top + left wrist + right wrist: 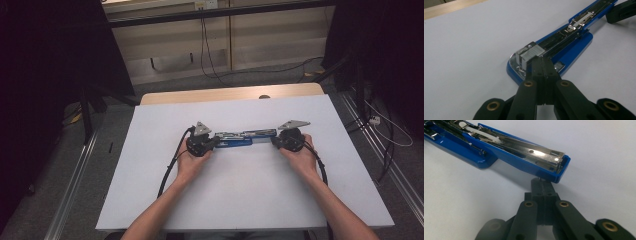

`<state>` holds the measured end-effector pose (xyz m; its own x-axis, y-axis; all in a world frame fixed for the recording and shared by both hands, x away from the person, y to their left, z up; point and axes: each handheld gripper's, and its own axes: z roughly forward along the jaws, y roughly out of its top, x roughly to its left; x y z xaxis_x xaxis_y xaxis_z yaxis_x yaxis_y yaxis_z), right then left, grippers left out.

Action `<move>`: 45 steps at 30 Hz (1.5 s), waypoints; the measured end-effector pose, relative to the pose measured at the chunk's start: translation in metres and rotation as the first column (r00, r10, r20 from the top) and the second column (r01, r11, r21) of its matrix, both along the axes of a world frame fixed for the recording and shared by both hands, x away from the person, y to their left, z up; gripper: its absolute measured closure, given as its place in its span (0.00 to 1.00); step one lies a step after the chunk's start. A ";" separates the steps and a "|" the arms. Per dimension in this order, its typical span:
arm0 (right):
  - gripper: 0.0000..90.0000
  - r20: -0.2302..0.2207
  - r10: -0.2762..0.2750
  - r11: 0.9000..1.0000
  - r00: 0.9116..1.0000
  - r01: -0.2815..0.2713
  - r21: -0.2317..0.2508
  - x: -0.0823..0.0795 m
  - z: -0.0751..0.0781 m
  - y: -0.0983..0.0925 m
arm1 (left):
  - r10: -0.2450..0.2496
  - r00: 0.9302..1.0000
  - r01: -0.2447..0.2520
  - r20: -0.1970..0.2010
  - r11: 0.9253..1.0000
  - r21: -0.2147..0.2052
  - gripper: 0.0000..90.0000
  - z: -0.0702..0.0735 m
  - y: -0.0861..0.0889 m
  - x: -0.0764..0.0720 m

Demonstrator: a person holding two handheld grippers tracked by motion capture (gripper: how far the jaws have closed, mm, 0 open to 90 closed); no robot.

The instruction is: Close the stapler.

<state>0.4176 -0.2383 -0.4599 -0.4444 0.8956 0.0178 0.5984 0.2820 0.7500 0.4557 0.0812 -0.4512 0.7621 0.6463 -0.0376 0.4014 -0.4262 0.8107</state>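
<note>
The blue stapler (240,137) lies swung fully open near the middle of the white table (165,200), its base and its top arm stretched out in one line between my two grippers. In the left gripper view I see a block of staples (531,53) sitting at the front end of the chrome magazine (564,40). I judge the stapler stiff and fairly heavy for its size, metal rails in a plastic shell, and slippery on the chrome; the hinge lets it flop, so I would take hold across the blue plastic sides rather than on the polished channel. The staples look fragile as a stick and could break apart if pinched.

My left gripper (542,62) has its jaws pressed together, tips right at the staple end, holding nothing that I can see. My right gripper (541,185) is likewise closed, its tips just under the far end of the top arm (534,160).

I count one stapler, one block of staples, two grippers, one table.
</note>
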 end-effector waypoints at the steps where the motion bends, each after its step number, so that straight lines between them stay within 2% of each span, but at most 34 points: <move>1: 1.00 0.000 0.000 1.000 1.000 0.000 -0.002 0.000 0.000 0.000 | -0.001 1.000 0.001 0.001 1.000 0.001 1.00 0.000 0.000 0.000; 6: 1.00 0.000 -0.002 1.000 1.000 0.002 -0.002 0.000 0.000 0.000 | 0.003 1.000 -0.003 -0.012 1.000 -0.020 1.00 -0.001 0.000 0.000; 13: 1.00 0.002 -0.003 1.000 1.000 0.003 0.002 0.001 0.000 0.000 | 0.008 1.000 -0.008 -0.021 1.000 -0.027 1.00 -0.001 0.000 0.000; 34: 1.00 0.027 -0.007 1.000 1.000 0.007 0.016 0.001 0.001 0.002 | 0.005 1.000 -0.005 -0.011 1.000 -0.018 1.00 -0.001 -0.001 0.000; 35: 1.00 0.029 -0.007 1.000 1.000 0.006 0.017 0.001 0.001 0.002 | 0.000 1.000 0.000 -0.001 1.000 -0.005 1.00 0.000 -0.001 0.000; 45: 1.00 0.052 0.005 1.000 0.999 -0.007 0.030 0.001 0.002 0.004 | -0.002 1.000 0.002 -0.003 1.000 -0.013 1.00 -0.001 -0.002 -0.001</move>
